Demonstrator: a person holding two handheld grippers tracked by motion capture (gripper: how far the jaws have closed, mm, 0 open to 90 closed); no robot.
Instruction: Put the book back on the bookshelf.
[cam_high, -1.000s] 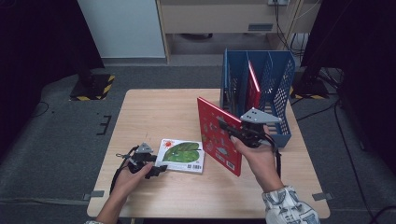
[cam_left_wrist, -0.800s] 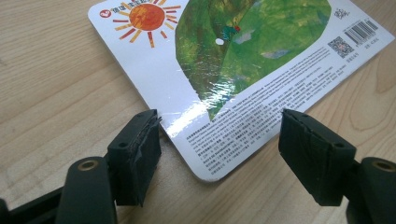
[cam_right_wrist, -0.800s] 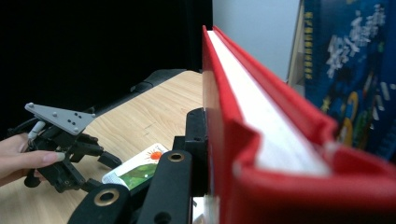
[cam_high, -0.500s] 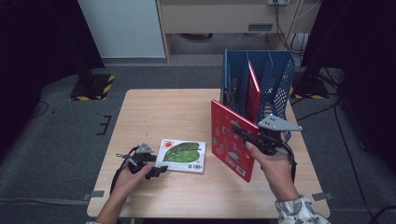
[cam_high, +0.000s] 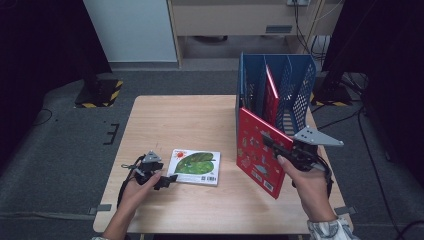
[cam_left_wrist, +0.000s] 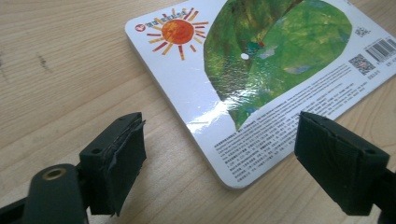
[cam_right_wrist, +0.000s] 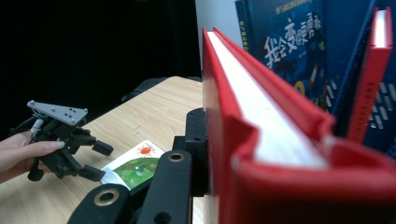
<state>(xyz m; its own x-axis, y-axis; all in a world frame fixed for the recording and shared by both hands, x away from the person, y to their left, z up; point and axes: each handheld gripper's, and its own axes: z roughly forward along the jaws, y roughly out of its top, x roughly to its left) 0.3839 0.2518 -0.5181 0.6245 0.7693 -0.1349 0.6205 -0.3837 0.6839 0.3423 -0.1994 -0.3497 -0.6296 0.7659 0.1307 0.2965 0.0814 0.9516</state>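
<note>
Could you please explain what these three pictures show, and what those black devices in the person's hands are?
They are hand-held tongs: a person works a pair in each hand at a wooden table. The high view looks down from above. The other two pictures come from small cameras riding on each pair, looking along its black jaws. The left tongs have just been opening; their jaws stand apart at the corner of a white book with a green leaf lying flat, not gripping it. The right tongs are shut on a red book, held upright in front of a blue rack, where another red book already stands.
</note>
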